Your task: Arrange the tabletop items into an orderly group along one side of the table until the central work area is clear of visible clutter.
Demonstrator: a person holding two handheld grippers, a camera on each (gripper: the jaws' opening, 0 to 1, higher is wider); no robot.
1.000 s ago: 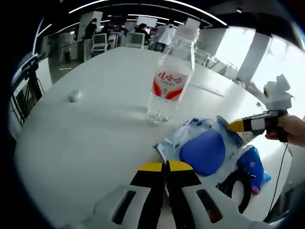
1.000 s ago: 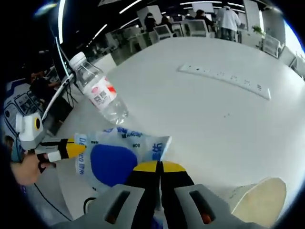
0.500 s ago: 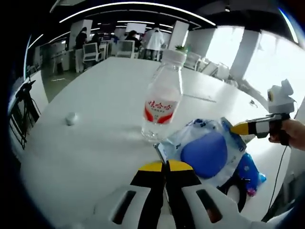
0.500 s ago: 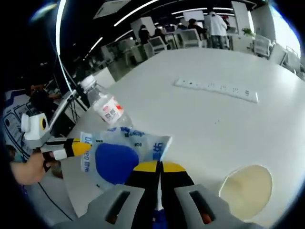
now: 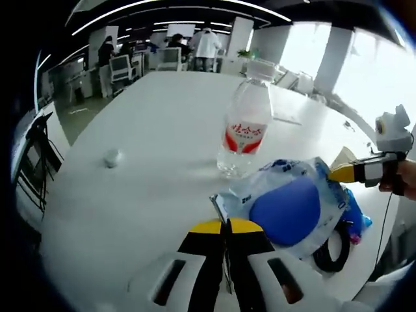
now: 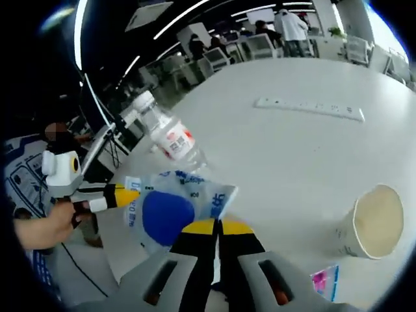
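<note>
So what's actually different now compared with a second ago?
Little has changed on the table. Both grippers, left and right, stay shut on opposite edges of the blue-and-white packet. The views have swung, bringing the paper cup fully into sight. The water bottle stands where it was.

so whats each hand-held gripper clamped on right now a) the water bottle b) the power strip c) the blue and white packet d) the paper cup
c: in both views the shut yellow-tipped jaws of the left hand-held gripper and the right hand-held gripper pinch opposite edges of the blue and white packet, while the water bottle stands free beyond it and the paper cup sits apart.
</note>
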